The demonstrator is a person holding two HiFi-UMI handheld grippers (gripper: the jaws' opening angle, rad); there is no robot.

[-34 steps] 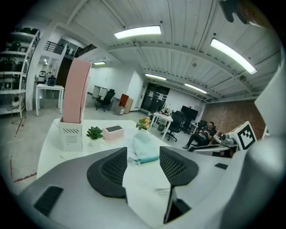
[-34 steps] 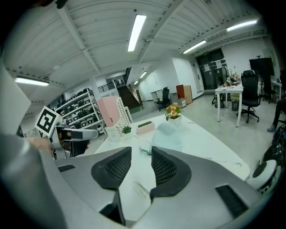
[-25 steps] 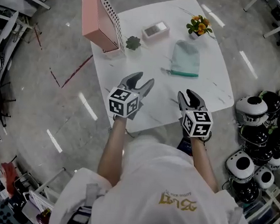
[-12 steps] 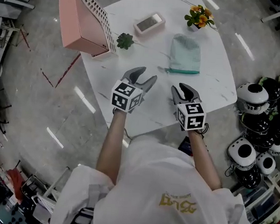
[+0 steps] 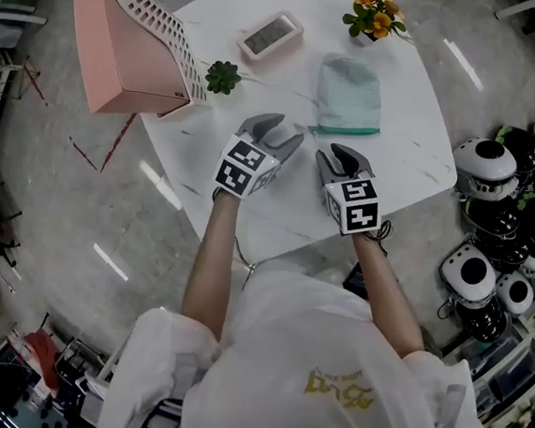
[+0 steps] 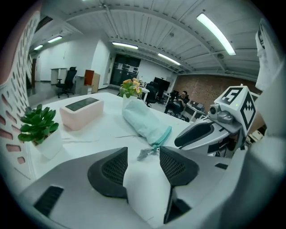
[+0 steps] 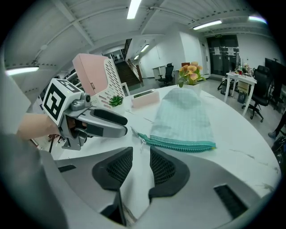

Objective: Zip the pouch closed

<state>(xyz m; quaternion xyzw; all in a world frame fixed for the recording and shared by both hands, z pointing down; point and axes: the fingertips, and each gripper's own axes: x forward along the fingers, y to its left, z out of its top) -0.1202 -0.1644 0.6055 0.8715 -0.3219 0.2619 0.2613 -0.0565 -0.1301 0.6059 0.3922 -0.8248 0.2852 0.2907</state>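
Note:
A pale mint pouch (image 5: 350, 89) lies flat on the white table (image 5: 415, 147), its teal zipper (image 5: 348, 129) along the near edge. The zipper pull (image 7: 141, 140) sticks out at the left end. My left gripper (image 5: 277, 134) hovers open just left of that end, with the pull (image 6: 145, 153) ahead of its jaws and nothing between them. Just near of the zipper, my right gripper (image 5: 334, 156) is open too, its jaws a little narrower than a second ago and empty. Each gripper view shows the other gripper beside the pouch.
A pink slotted box (image 5: 133, 50) overhangs the table's left corner. A small green plant (image 5: 222, 75), a pink clock-like device (image 5: 271, 35) and a flower pot (image 5: 374, 12) stand behind the pouch. Round white-and-black helmets (image 5: 492, 230) pile on the floor at right.
Both grippers have moved forward and down over the table toward the pouch's near edge. The left one has rolled somewhat.

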